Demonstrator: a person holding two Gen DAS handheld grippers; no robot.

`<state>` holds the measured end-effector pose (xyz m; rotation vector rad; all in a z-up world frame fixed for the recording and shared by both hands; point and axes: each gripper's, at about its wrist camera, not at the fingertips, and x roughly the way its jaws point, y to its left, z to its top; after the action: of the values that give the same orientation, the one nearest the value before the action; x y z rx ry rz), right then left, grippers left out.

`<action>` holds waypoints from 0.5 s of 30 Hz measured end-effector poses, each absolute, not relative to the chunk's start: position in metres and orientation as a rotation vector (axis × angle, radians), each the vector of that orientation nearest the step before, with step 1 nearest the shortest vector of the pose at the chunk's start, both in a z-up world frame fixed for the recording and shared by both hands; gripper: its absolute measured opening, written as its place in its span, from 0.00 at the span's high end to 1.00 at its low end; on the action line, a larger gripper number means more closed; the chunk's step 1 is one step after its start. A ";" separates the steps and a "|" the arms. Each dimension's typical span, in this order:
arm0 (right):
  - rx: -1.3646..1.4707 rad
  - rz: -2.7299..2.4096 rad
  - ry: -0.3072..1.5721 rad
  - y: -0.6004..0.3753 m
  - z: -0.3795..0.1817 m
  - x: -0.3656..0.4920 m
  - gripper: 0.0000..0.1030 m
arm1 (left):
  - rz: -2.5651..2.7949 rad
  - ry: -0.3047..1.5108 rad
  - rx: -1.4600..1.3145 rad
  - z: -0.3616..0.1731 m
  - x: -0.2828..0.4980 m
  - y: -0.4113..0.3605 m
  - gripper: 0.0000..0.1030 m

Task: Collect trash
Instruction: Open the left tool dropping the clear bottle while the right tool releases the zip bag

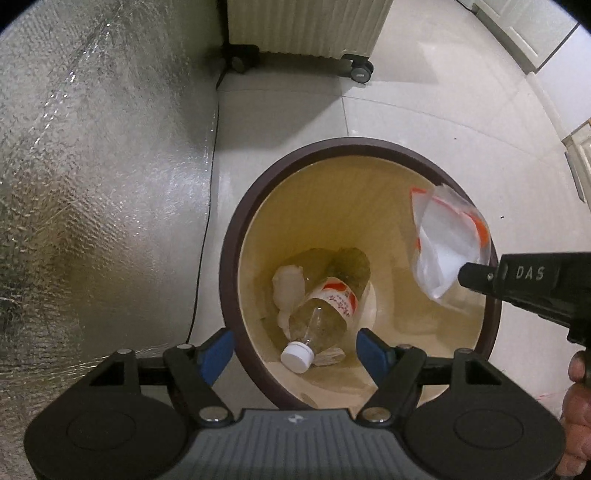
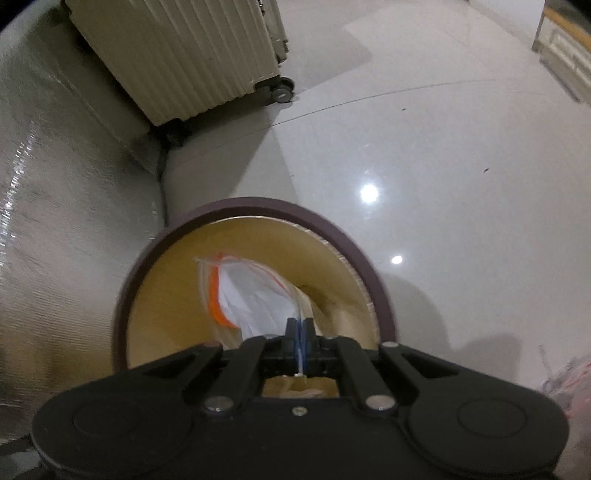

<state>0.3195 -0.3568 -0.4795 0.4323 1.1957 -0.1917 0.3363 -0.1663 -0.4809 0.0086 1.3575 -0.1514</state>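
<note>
Now hanging over the mouth of the round cream bin with the dark brown rim, pinched at one edge by the fully closed right gripper: crumpled clear plastic bag with orange trim and white paper inside. Hovering just beside, left gripper standing wide apart, holding nothing. Lying straight below its blue fingertips, at the bin's bottom: clear white-capped plastic bottle touching a white wad. Standing beyond, well apart: cream ribbed wheeled suitcase.

Left gripper: black linkage arms, silver pivot screws, blue finger pads; grey ribbed body. Right gripper: black, blue-padded; side lettered "DAS".
</note>
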 end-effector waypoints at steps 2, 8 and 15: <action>0.475 -0.172 1.192 -0.357 -0.478 0.320 0.98 | -0.144 1.357 0.014 -0.479 0.336 -0.165 0.28; 0.537 -0.275 1.269 -0.362 -0.485 0.317 0.97 | -0.102 1.351 0.021 -0.473 0.338 -0.156 0.24; 0.531 -0.374 1.379 -0.362 -0.499 0.309 0.72 | -0.125 1.362 0.026 -0.478 0.339 -0.162 0.09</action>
<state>0.3092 -0.3624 -0.4989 0.5309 1.3793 -0.3740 0.3389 -0.1618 -0.4777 0.0262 1.3620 -0.1252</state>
